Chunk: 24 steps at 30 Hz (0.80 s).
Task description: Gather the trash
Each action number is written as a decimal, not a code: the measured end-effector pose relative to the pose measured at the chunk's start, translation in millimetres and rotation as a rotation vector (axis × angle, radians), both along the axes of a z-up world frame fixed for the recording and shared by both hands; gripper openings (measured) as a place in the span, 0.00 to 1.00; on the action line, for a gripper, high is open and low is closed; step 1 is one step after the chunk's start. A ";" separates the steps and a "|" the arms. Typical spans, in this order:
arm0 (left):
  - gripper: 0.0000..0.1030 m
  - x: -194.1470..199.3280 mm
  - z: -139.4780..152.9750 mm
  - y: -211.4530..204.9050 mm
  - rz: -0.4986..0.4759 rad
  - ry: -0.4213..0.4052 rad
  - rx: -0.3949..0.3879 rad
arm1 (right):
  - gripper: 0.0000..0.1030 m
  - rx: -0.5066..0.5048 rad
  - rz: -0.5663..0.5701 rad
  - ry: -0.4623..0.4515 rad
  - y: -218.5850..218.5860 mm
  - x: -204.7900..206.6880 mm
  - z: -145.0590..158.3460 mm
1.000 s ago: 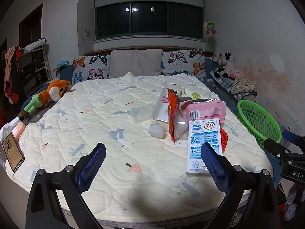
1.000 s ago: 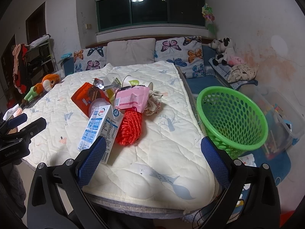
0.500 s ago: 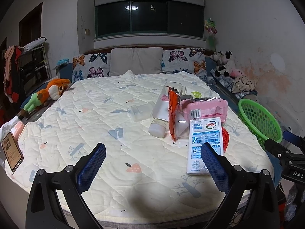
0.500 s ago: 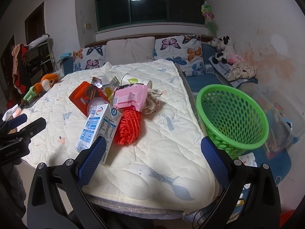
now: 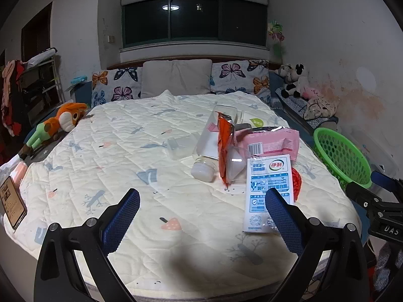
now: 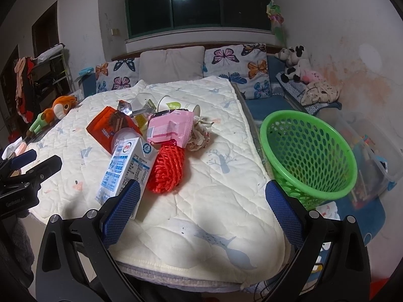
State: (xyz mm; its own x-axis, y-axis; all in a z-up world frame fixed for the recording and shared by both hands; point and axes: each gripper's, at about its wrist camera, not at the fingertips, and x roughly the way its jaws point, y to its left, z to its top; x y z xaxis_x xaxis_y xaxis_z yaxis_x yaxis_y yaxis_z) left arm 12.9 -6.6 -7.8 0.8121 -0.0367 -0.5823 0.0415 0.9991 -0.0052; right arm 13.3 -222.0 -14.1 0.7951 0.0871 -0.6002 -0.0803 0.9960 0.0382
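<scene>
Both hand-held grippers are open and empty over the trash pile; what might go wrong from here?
The milk carton overlaps the red mesh sleeve, so grabbing one may drag the other. The green basket stands off the bed, so a loose drop could miss. The orange plush toy is not trash.
</scene>
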 end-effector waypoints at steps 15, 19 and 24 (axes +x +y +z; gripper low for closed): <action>0.94 21.8 0.4 -11.8 -0.077 0.057 -0.046 | 0.96 -0.004 -0.010 0.009 -12.0 18.1 0.1; 0.94 28.1 -2.3 -18.5 -0.136 0.084 -0.081 | 0.96 -0.008 -0.013 0.012 -16.2 24.2 0.3; 0.94 43.7 -9.1 -30.1 -0.212 0.136 -0.126 | 0.96 -0.007 -0.017 0.025 -21.5 32.4 -2.6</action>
